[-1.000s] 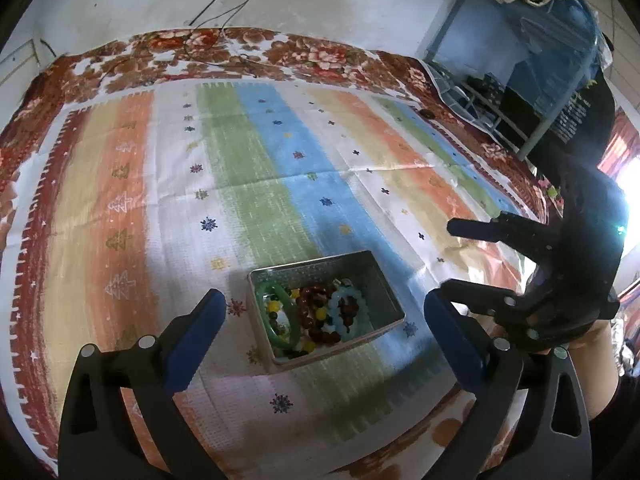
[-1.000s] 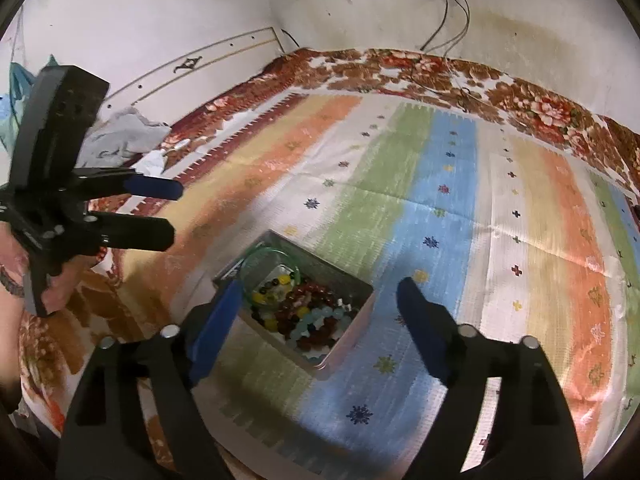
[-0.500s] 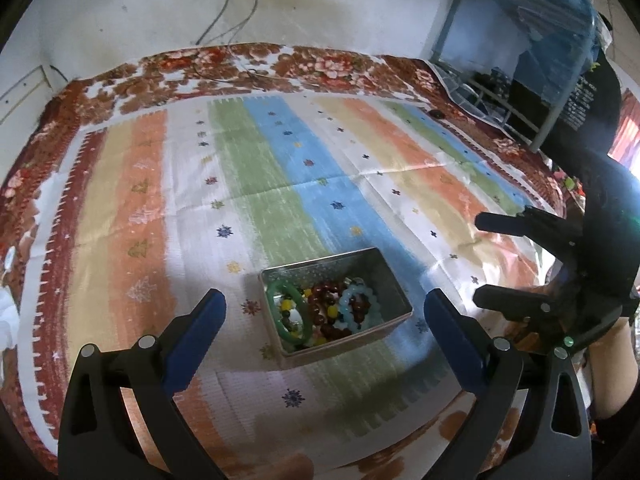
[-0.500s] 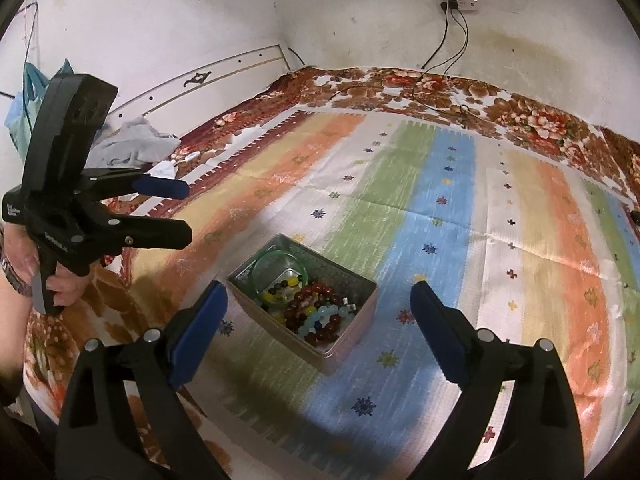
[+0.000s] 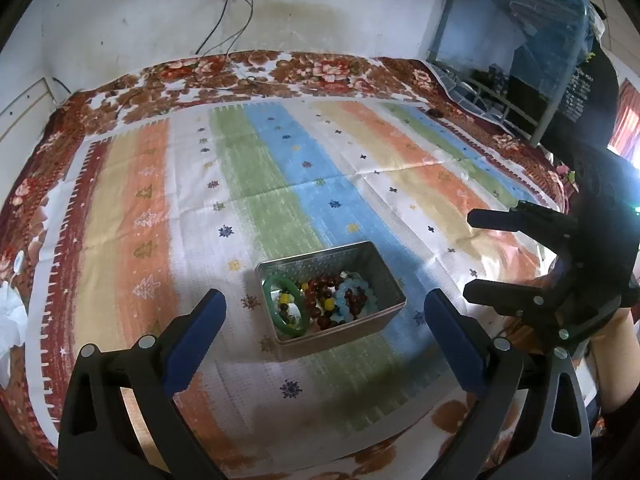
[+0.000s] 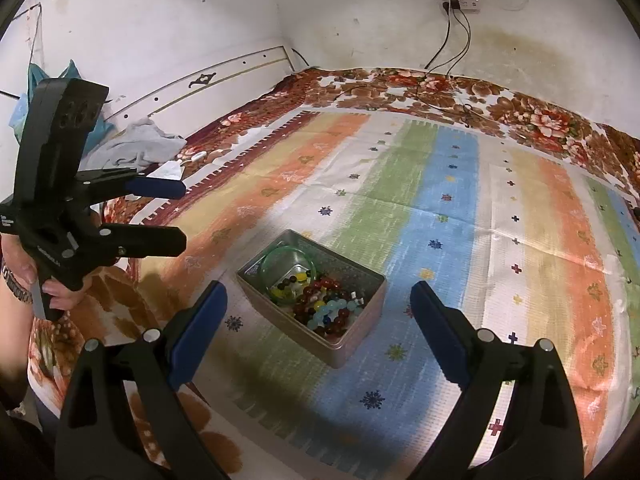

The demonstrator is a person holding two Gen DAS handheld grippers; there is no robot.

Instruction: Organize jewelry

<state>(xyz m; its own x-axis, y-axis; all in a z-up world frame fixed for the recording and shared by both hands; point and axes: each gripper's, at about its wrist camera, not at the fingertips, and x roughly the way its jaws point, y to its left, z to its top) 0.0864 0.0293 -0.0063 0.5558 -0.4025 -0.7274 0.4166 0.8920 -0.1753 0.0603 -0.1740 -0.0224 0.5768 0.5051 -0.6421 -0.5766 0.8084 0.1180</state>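
Metal tin (image 5: 362, 330) of bracelets, long axis left-right

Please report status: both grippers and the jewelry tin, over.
Left hand-held gripper open, empty. Right hand-held gripper open, empty. Tin on the cloth, bracelets inside. Nothing in the way.

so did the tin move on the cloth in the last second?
No. The tin sits at the same spot on the striped cloth, across the green and blue stripes, by the same star mark; only the cameras pulled back.
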